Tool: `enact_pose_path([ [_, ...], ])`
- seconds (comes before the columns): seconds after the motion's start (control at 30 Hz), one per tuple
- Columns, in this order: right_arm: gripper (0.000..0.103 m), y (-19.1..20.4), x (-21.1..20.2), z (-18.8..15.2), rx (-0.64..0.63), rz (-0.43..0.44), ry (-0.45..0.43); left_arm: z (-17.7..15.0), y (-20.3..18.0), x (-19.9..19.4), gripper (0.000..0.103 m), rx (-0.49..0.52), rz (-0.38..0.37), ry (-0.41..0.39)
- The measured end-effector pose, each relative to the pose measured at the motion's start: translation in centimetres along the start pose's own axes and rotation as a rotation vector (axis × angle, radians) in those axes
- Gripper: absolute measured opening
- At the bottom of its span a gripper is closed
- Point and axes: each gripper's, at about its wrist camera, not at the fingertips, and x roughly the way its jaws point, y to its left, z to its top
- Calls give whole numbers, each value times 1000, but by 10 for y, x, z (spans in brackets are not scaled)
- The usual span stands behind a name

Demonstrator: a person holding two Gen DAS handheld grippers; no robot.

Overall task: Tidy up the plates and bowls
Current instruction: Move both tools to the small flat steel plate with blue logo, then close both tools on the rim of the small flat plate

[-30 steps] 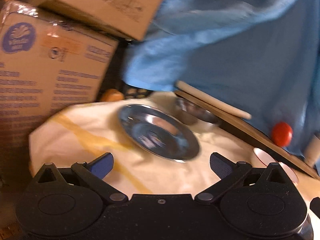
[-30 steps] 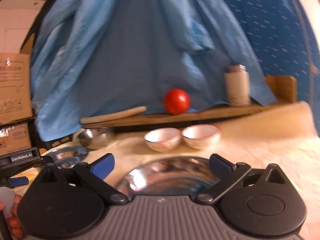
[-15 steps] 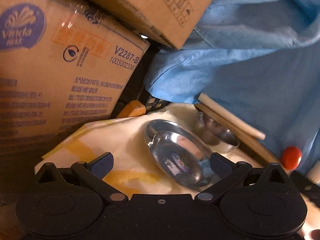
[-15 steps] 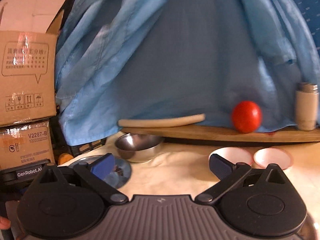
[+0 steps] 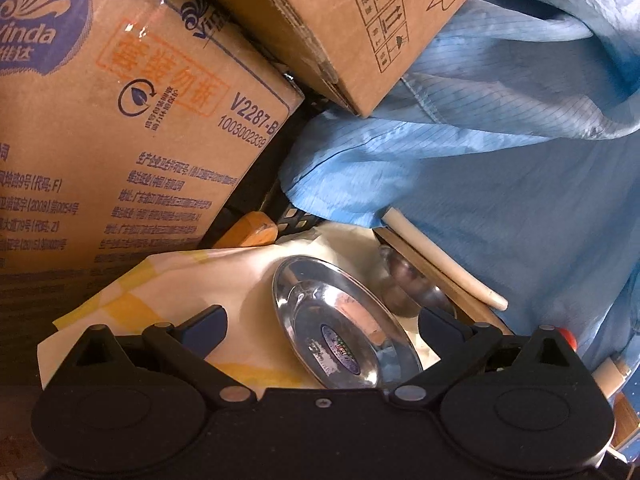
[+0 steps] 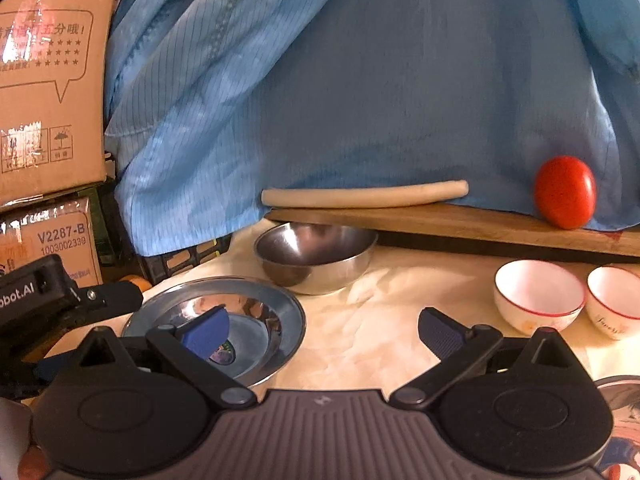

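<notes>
On the cream cloth [image 6: 372, 320], only the right wrist view shows two white bowls [image 6: 538, 294]; both views show the steel plate [image 5: 340, 324]. Left gripper [image 5: 322, 326] and right gripper [image 6: 324, 330] gape wide, empty.

Warm, dim indoor light; glare on the taped cardboard box [image 6: 44, 52] far left of the jaws and on the steel plate [image 5: 340, 324] between them; fisheye bending and dark corners, shadowed foreground

Both grippers are held low with their jaws spread wide and nothing between them. The left gripper [image 5: 322, 326] is tilted to one side; the right gripper [image 6: 324, 326] sits level. A fingertip [image 6: 34, 462], probably the left hand's, shows at the edge.
</notes>
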Motion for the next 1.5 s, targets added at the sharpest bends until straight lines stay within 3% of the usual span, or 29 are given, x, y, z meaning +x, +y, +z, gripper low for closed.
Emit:
enact_pose_path([
  [0.4,102,-7,13,-4,91,112,49,-3,-1,-10,81,-6,-19,-31],
  [0.57,96,-11,18,-5,141,156,65,-5,-2,-7,74,3,-17,-21],
  [0.63,92,-11,19,-5,146,164,72,-5,-1,-5,68,0,-13,-18],
  [0.7,89,-11,20,-5,152,171,77,-5,-1,-1,54,-4,-14,3],
  [1.2,43,-9,33,-6,203,208,146,-11,10,20,17,-22,68,26],
  [1.4,21,-12,39,-8,249,224,178,-12,11,24,13,-19,79,25],
  [1.5,19,-13,38,-9,259,226,173,-12,10,23,12,-13,83,23],
])
